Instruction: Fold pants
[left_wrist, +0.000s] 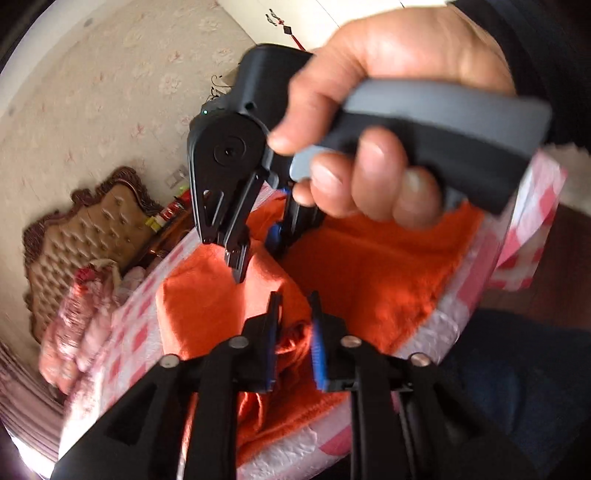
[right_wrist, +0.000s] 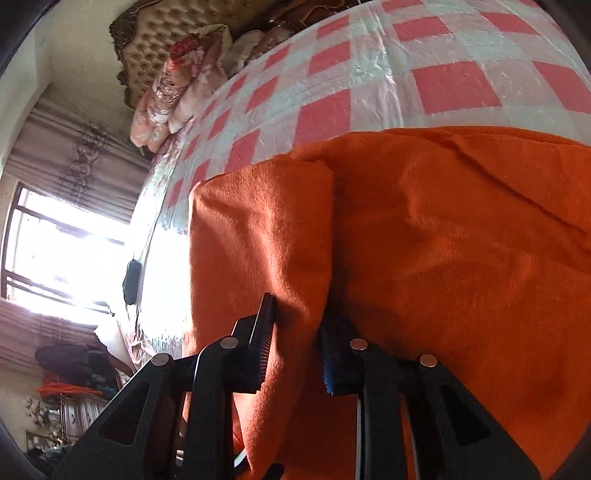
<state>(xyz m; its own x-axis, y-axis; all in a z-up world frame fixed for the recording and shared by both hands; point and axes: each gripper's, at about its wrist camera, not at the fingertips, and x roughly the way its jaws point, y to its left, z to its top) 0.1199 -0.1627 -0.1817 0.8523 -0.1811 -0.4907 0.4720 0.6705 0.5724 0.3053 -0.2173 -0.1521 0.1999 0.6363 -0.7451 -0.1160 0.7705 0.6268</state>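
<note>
Pants (right_wrist: 461, 240): orange, on bed (right_wrist: 369, 74), partly folded. Left tongs (left_wrist: 293, 332) and right tongs (right_wrist: 295, 332) each pinch a fold between them; folding unfinished.

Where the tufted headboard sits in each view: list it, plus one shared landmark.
Left wrist view: tufted headboard at the left edge, mid-height, behind the bed.
Right wrist view: headboard at the top left.
Shared landmark: the orange pants on the checked bedspread.

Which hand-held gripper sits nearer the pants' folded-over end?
The right hand-held gripper, pinching the orange pants up by that fold; the left hand-held gripper grips bunched cloth lower.
</note>
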